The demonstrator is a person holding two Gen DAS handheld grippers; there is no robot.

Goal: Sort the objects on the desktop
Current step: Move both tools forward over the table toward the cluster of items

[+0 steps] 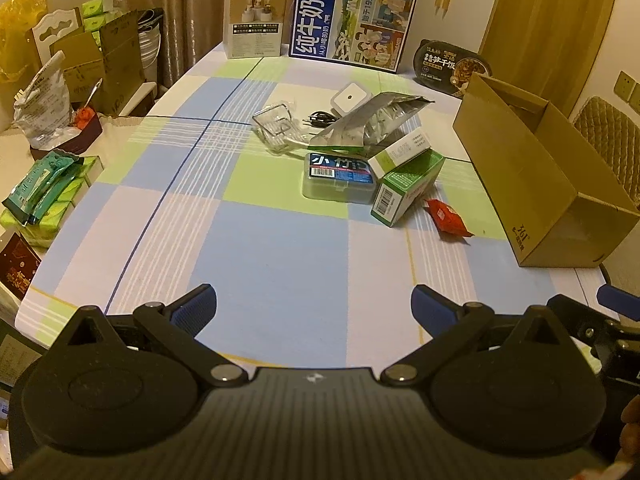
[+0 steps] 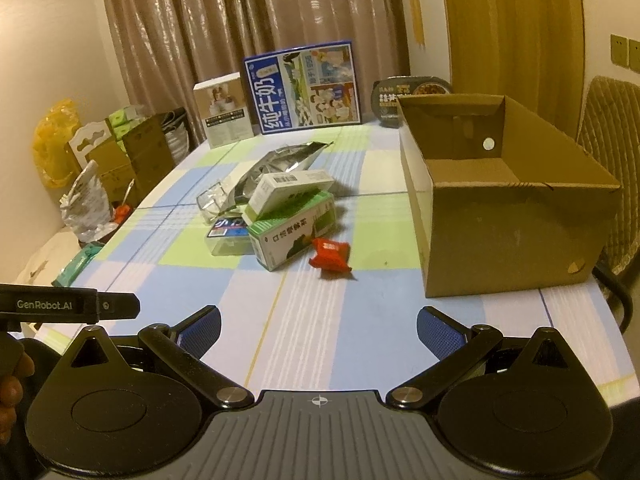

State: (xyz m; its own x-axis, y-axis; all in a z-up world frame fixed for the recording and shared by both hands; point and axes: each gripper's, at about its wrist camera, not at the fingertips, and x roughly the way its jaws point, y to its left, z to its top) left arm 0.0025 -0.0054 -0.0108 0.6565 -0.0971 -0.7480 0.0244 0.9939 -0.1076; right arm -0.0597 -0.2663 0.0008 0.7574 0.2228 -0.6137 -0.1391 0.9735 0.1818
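A pile of small objects lies mid-table: a green box (image 1: 406, 188) (image 2: 294, 230) with a white box (image 1: 400, 152) (image 2: 294, 186) on it, a clear plastic case with a blue label (image 1: 339, 178) (image 2: 229, 236), a silver foil bag (image 1: 370, 122) (image 2: 280, 162), a clear plastic container (image 1: 276, 122) (image 2: 211, 200), a white square device (image 1: 351, 98), a black cable (image 1: 320, 118) and a red snack packet (image 1: 447, 218) (image 2: 330, 254). An open cardboard box (image 1: 536, 184) (image 2: 504, 216) stands to the right. My left gripper (image 1: 314, 308) and right gripper (image 2: 319, 330) are open and empty, near the table's front edge.
A blue milk carton box (image 1: 352, 24) (image 2: 304, 88), a white product box (image 1: 254, 20) (image 2: 224, 114) and a black meal bowl (image 1: 450, 64) (image 2: 408, 94) stand at the table's far edge. Boxes, bags and packets crowd the left side (image 1: 60, 80). A chair (image 2: 616, 160) stands right.
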